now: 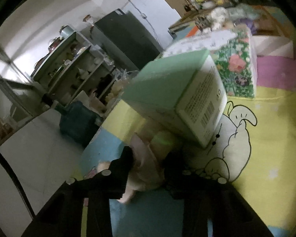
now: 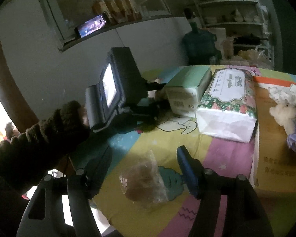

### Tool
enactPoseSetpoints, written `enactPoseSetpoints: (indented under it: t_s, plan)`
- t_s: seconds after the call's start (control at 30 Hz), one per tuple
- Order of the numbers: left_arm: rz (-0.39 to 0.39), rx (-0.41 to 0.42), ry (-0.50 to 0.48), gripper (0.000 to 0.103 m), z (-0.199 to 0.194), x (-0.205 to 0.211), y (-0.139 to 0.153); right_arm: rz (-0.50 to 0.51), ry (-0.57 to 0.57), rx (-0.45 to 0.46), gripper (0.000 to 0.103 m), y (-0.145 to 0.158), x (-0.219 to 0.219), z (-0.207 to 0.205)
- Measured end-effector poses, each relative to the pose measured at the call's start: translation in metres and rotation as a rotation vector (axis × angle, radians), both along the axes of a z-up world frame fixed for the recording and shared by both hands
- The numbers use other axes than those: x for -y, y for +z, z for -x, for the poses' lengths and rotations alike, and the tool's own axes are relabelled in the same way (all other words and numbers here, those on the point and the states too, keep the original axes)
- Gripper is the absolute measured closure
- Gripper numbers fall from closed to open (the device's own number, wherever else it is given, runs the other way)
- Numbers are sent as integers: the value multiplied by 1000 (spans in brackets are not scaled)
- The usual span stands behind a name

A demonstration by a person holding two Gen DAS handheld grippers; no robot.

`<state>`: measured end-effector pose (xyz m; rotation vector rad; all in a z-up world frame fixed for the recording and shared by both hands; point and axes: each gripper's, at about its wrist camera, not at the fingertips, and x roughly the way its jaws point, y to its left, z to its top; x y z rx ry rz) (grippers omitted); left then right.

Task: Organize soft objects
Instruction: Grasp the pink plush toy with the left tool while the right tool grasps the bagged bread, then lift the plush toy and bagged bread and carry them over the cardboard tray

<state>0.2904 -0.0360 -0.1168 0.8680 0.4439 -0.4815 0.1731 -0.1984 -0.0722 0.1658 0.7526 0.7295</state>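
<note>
In the left wrist view my left gripper is shut on a pale pink soft toy, just in front of a mint-green box on the colourful cartoon tablecloth. In the right wrist view my right gripper is open, its fingers either side of a brown soft thing in a clear plastic bag lying on the cloth. The left gripper shows there too, by the green box. White and purple plush toys lie in a cardboard box at the right.
A floral tissue pack lies beside the green box. The table edge runs along the left; a blue water jug and shelves stand beyond. A dark fuzzy sleeve reaches in at the left.
</note>
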Motion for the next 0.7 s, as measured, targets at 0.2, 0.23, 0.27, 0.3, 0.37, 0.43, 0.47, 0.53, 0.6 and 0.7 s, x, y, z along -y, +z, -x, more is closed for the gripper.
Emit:
enactPoseSetpoints:
  t_s: [0.2, 0.23, 0.27, 0.3, 0.37, 0.43, 0.47, 0.53, 0.6, 0.7]
  plan:
    - [154, 48, 88, 81, 22, -29, 28, 52, 21, -19, 31, -10, -9, 4]
    - [190, 45, 107, 81, 25, -33, 33, 70, 19, -22, 29, -12, -12, 4]
    - [229, 39, 130, 81, 29, -38, 38, 85, 17, -23, 28, -15, -15, 4]
    - [266, 29, 155, 81, 31, -42, 42, 108, 18, -26, 28, -17, -18, 4]
    - [340, 10, 193, 81, 38, -51, 49, 154, 26, -30, 28, -23, -27, 3]
    - [416, -17, 225, 81, 42, -59, 56, 199, 37, -33, 28, -29, -35, 4]
    - [465, -39, 234, 81, 45, -64, 60, 220, 42, -32, 28, -31, -40, 5]
    - [544, -70, 237, 81, 48, -74, 65, 261, 36, -11, 28, -33, -46, 10]
    - [624, -100, 243, 81, 52, -84, 71, 290, 27, 7, 33, -34, -49, 13]
    - [684, -111, 257, 81, 59, -93, 76, 319, 3, 26, 51, -34, -51, 17]
